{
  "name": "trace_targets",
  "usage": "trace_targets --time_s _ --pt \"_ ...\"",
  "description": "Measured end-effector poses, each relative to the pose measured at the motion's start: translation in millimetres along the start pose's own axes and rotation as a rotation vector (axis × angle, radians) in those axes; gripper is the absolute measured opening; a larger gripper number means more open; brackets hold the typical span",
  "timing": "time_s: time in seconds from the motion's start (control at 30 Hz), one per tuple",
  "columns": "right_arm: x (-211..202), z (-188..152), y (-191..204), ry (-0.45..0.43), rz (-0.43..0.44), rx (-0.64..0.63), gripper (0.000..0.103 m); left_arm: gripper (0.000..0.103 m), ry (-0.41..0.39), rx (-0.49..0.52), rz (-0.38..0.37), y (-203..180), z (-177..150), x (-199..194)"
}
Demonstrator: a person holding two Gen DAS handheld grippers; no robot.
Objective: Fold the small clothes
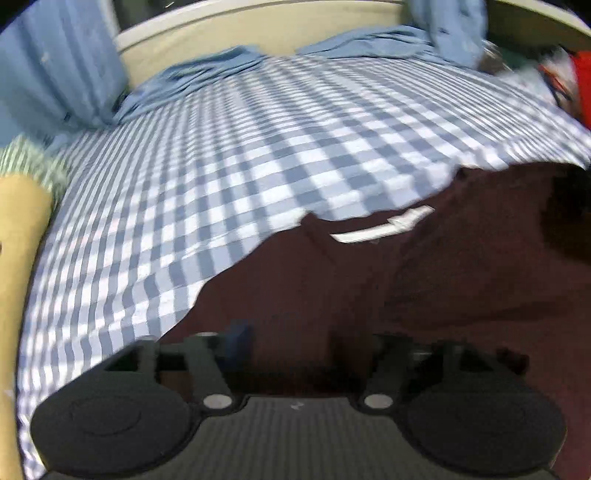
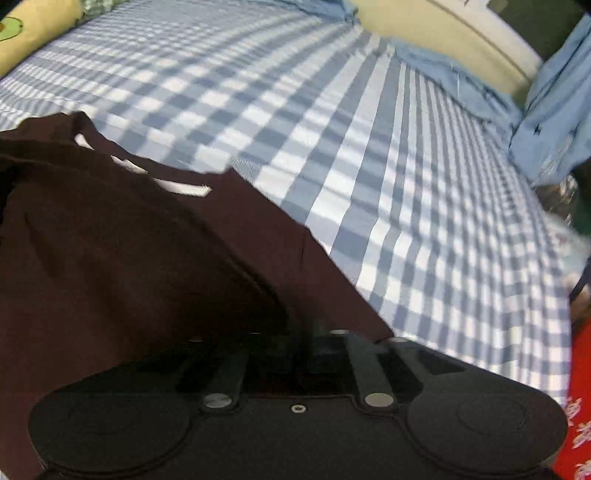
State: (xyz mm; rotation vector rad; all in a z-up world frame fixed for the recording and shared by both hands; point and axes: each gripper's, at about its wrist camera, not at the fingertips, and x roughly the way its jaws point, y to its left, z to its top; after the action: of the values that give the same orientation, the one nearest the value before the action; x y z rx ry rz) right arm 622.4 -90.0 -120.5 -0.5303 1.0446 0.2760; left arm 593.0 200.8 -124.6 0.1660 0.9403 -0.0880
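Left wrist view: left gripper [image 1: 295, 354] low over dark cloth, black fingers [image 1: 207, 369] spread well apart, nothing pinched, maroon fabric lying in the gap beneath. Just beyond, the maroon garment [image 1: 406, 295] spread on the bed, filling the lower right of the picture. Neck end turned away from the gripper, marked by a white strip [image 1: 380, 225] inside the collar; long axis apparently from the fingers out toward that strip, though blur and the frame edge hide the hem. Past the neck edge, blue-and-white checked sheet [image 1: 221, 166], then rumpled light blue cloth [image 1: 207, 74] against a cream headboard [image 1: 258, 33]. Yellow pillow [image 1: 18, 258] at the far left, something red [image 1: 583, 85] at the far right.

Right wrist view: right gripper [image 2: 295, 354] at the garment's [image 2: 129, 258] right edge, fingers [image 2: 364, 369] parted less widely, a dark fold of the cloth between them; no clear press of the pads on it. Same white strip [image 2: 181, 188] up and to the left, neck end again pointing away. Checked sheet [image 2: 369, 147] bare to the right, light blue cloth [image 2: 461, 85] beyond, yellow pillow [image 2: 33, 33] top left, red flowered fabric [image 2: 580, 424] at the lower right edge.
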Motion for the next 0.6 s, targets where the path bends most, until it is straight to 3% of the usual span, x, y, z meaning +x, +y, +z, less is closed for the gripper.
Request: trace_targets --time_s 0.03,0.07,0.13,0.23,0.33,0.43,0.53,0.6 --pt "4 1 -2 0.000 -0.021 0.001 0.068 0.073 0.008 -0.029 -0.023 8 3 2" --pt "6 4 -5 -0.015 -0.057 0.000 0.073 0.073 0.012 -0.060 -0.057 15 6 1" --pt "-2 5 -14 -0.077 -0.092 0.011 0.075 0.073 0.004 -0.110 -0.109 21 11 -7" --pt "-16 3 -45 -0.111 -0.052 0.119 0.077 0.077 0.011 -0.166 -0.188 34 22 -12" --pt "-32 -7 -76 -0.130 -0.019 0.206 0.077 0.077 0.045 -0.263 -0.220 47 28 -14" --pt "-43 -23 -86 -0.161 0.096 0.248 0.077 0.078 0.107 -0.408 -0.236 61 29 -8" --pt "-37 -39 -83 -0.163 0.210 0.323 0.073 0.078 0.206 -0.563 -0.205 68 26 4" --pt "-27 -50 -75 -0.171 0.290 0.379 0.071 0.078 0.216 -0.654 -0.209 74 20 4"
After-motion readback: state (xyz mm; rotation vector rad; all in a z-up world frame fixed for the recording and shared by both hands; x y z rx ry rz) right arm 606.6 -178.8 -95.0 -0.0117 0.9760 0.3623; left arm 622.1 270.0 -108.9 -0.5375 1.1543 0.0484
